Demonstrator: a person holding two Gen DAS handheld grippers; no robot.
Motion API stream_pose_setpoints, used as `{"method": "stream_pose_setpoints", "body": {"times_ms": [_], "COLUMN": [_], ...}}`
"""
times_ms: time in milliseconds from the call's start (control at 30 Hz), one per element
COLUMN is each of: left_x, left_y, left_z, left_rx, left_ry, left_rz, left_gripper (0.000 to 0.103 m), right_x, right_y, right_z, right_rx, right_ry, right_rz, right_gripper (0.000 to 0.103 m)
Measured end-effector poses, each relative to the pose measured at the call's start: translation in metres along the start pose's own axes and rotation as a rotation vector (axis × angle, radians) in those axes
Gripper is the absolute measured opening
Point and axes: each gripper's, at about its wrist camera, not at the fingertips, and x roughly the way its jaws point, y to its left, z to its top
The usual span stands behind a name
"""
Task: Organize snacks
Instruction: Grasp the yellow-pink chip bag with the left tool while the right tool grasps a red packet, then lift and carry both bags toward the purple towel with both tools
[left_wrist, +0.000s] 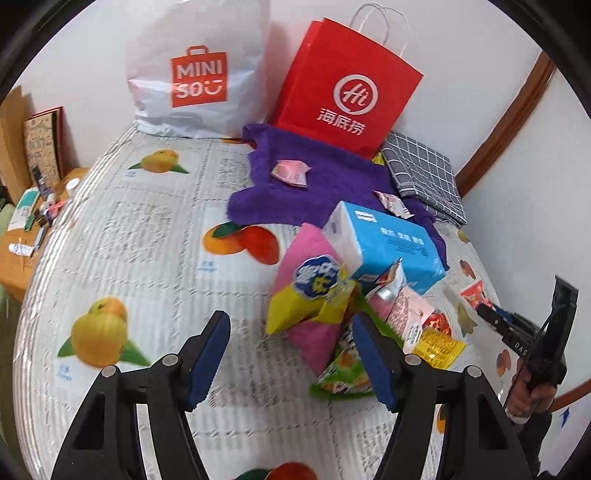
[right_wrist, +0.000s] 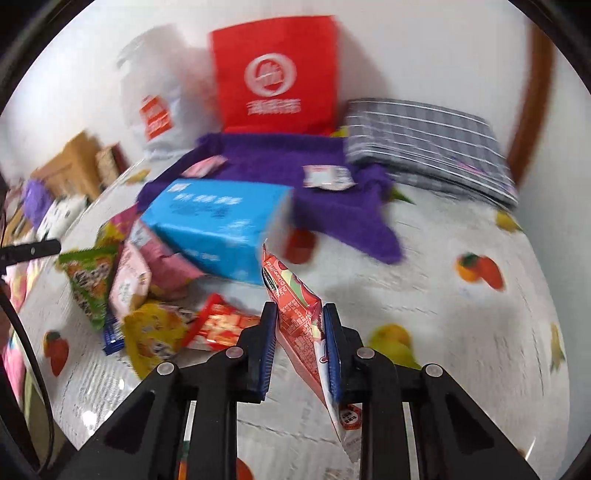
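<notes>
The right gripper (right_wrist: 300, 347) is clamped on a red snack packet (right_wrist: 295, 314), which stands on edge between the blue pads and sticks out above and below them. In the left wrist view that same gripper (left_wrist: 487, 314) shows at the far right edge with a small red packet at its tip, a hand (left_wrist: 532, 387) wrapped round its handle.

The left gripper (left_wrist: 291, 354) has its jaws apart over the tablecloth (left_wrist: 147, 229), nothing between them. Its right pad sits just beside a green snack bag (left_wrist: 343, 373) at the near edge of the heap.

The heap lies near the middle of the table: a yellow and pink bag (left_wrist: 310, 295) leaning on a blue box (left_wrist: 391, 247), a pink pack (left_wrist: 406, 310) and a yellow packet (left_wrist: 439, 345) to the right of them. Further back a purple cloth (left_wrist: 321, 181) is spread out with two small pink-and-white packets (left_wrist: 291, 171) on it. A grey checked cloth (left_wrist: 424, 173) lies folded at the far right.

Against the far wall stand a white Miniso bag (left_wrist: 195, 74) on the left and a red paper bag (left_wrist: 347, 92) on the right, the red one on the purple cloth's far edge.
</notes>
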Motion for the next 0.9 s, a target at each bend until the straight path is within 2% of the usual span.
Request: {"method": "stream_pose_setpoints", "body": {"times_ms": [133, 267, 367, 700, 800, 900], "left_x": [0.015, 0.032, 0.043, 0.082, 0.088, 0.089], "left_y": [-0.009, -0.014, -0.014, -0.015, -0.016, -0.014], "left_z": [0.009, 0.014, 0.018, 0.022, 0.020, 0.019], "left_rx": [0.016, 0.039, 0.037, 0.061, 0.067, 0.069], "left_ry": [0.019, 0.052, 0.073, 0.154, 0.156, 0.147], "left_rz": [0.020, 0.034, 0.001, -0.024, -0.033, -0.049], "left_gripper": [0.067, 0.067, 0.067, 0.067, 0.067, 0.062], "right_x": [0.010, 0.024, 0.034, 0.050, 0.051, 0.050], "right_y": [-0.017, -0.025, -0.029, -0.022, -0.019, -0.020], "right_z": [-0.013, -0.023, -0.027, -0.025, -0.025, -0.025], "right_rx": [0.060, 0.096, 0.119, 0.085, 0.070, 0.075], "right_ry": [0.007, 0.024, 0.032, 0.041, 0.045, 0.044], "right_rz": [-0.037, -0.034, -0.023, -0.062, -0.069, -0.061], "right_gripper": [0.025, 0.025, 0.025, 0.028, 0.031, 0.031]}}
